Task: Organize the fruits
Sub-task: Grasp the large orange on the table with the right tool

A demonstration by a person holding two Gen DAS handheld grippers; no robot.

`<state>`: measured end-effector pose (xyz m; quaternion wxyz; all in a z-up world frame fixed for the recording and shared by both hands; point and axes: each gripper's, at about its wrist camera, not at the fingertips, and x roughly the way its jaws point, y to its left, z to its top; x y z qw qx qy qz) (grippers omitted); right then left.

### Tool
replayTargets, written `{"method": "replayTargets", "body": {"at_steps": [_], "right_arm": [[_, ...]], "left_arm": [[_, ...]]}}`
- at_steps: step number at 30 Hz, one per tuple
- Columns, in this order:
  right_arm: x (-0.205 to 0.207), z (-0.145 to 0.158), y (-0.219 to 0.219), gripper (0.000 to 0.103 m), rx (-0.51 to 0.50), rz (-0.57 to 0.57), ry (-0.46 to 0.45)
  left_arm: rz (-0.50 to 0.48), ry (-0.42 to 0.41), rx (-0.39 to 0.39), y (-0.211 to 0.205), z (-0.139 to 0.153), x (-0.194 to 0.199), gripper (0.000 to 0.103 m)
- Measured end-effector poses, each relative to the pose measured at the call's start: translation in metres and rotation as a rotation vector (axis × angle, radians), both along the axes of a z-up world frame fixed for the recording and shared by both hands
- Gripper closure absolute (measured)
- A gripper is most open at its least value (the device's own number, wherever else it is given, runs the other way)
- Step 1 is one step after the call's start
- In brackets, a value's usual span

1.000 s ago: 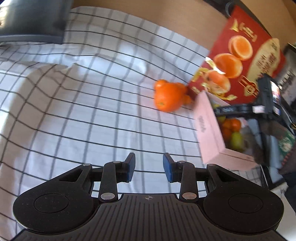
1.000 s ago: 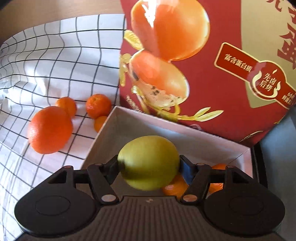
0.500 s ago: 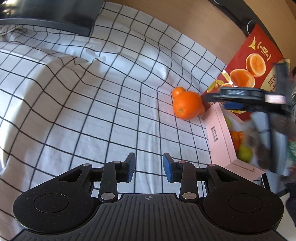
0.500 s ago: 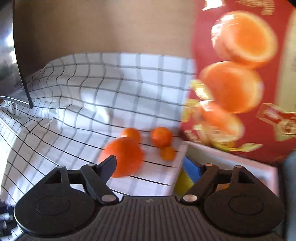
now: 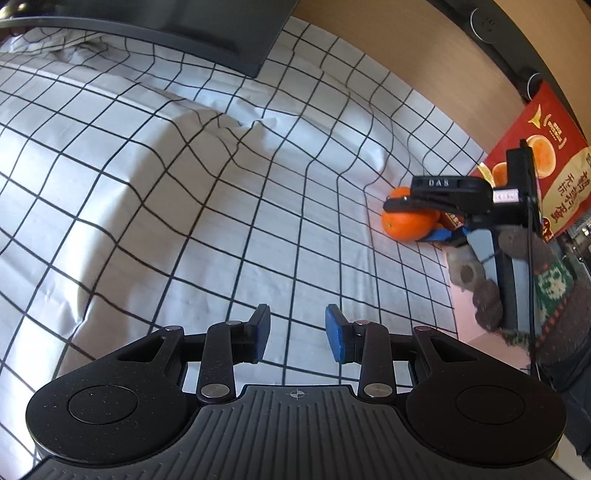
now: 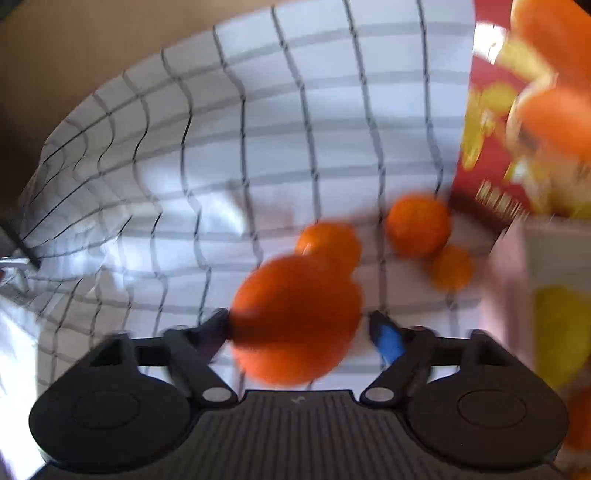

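A big orange lies on the checked cloth between the jaws of my right gripper. Those jaws are closing: the left finger is at the peel, and a small gap shows at the blue right pad. Three small oranges sit just behind it. A yellow-green fruit rests inside the pink box. In the left wrist view, the right gripper straddles the big orange. My left gripper is open and empty above bare cloth.
A red carton printed with oranges stands behind the pink box, against the wooden wall. A dark flat object lies at the cloth's far left. A gloved hand holds the right gripper. The checked cloth is wrinkled.
My right gripper let go of the yellow-green fruit over the pink box, opened and swung left to the big orange. The left gripper drew away from the fruit, still open.
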<state>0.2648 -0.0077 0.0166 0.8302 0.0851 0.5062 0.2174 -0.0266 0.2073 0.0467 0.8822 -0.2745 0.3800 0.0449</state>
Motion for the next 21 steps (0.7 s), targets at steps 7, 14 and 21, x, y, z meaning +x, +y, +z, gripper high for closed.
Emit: {"method": "replayTargets", "body": {"at_steps": [7,14,21], "right_arm": [[-0.049,0.006,-0.002,0.033,-0.024,0.092,-0.046],[-0.146,0.022,-0.044,0.033,0.021,0.197,-0.051],[-0.212,0.019,-0.104,0.033,-0.083,0.087,-0.086]], "left_arm": [[-0.049,-0.013,0.009,-0.002,0.001,0.009,0.067],[-0.195,-0.046,0.067,-0.031,0.004,0.039,0.066],[-0.566,-0.27,0.286,-0.094,0.032,0.095,0.066]]}}
